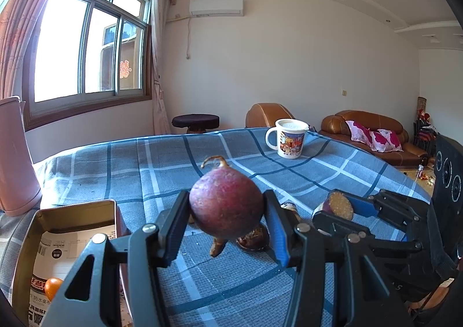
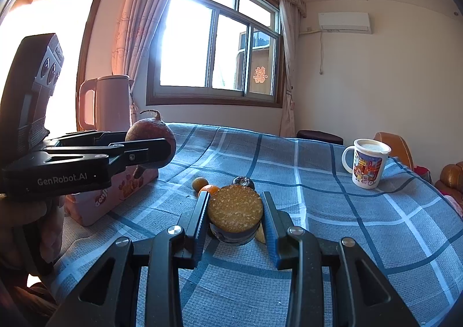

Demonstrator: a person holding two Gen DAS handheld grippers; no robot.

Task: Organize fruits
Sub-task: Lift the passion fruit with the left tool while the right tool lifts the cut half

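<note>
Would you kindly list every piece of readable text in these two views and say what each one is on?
"GenRobot.AI": side of the left tongs.
"囍": red paper sign on the window.
"Genj…": pink box, partly hidden.
Paper lining the metal tray: Chinese print cut off, too small to read.
Mug: cartoon picture only, no legible words.

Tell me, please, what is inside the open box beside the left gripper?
The box holds one small orange fruit on printed paper. The left gripper covers its near corner.
</note>
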